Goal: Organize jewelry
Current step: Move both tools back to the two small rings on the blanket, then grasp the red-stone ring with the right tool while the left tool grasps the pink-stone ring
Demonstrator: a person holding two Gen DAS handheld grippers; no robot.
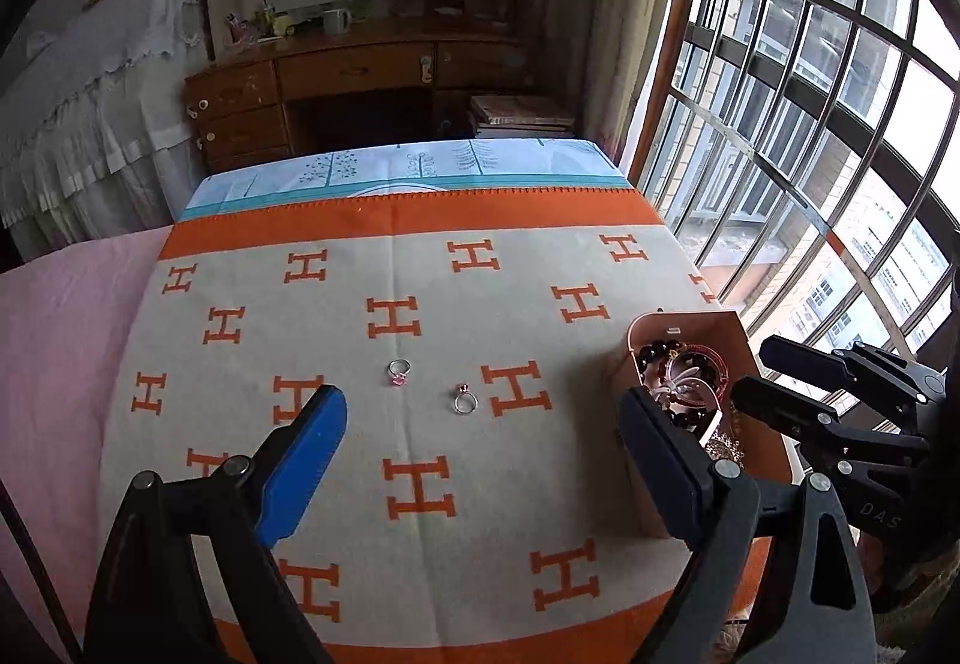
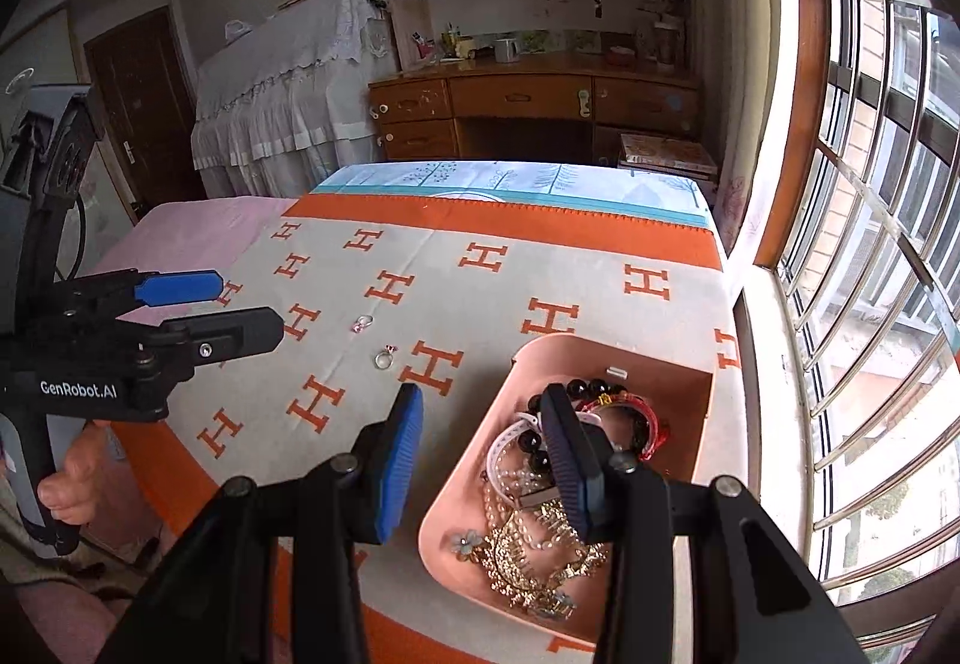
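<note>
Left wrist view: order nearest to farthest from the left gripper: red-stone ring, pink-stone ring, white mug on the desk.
1. Red-stone ring, on the blanket just ahead of the left gripper, slightly right of centre.
2. Pink-stone ring, on the blanket a little further on, to the left.
3. White mug, on the wooden desk across the room.

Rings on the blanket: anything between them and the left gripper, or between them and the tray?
Nothing visible. The rings lie on bare blanket ahead of the open left gripper; the tray sits beside them.
</note>
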